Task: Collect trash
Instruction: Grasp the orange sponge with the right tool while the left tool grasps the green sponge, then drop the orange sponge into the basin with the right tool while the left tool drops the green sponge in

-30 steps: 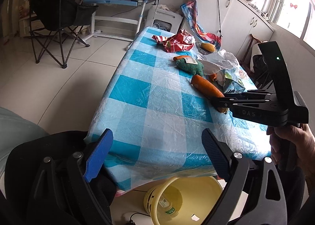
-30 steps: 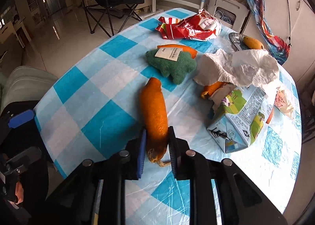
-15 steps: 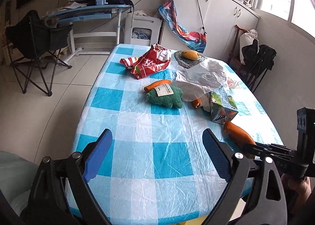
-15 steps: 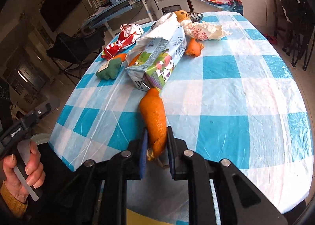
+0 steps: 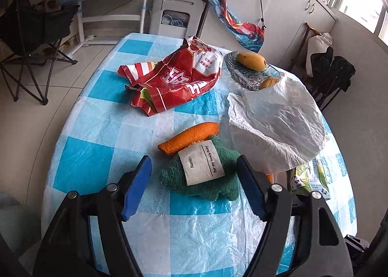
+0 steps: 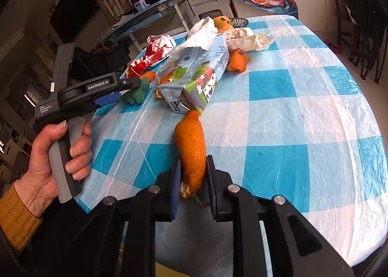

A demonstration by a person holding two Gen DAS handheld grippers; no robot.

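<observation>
Currently the left gripper (image 5: pixel 194 183) is angled down over the plush carrot toy (image 5: pixel 197 164); jaws have been closing, pads either side, not pressing. The orange peel (image 6: pixel 191 146) is clamped by the right gripper (image 6: pixel 192 183), long axis pointing away toward the milk carton (image 6: pixel 194 80), above the table's (image 6: pixel 315 131) near edge.

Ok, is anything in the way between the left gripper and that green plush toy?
Nothing visible. The left gripper has just been closing its jaws, which flank the green plush toy without pressing it. The orange plush piece lies against its far side, and the white paper lies just to the right.
</observation>
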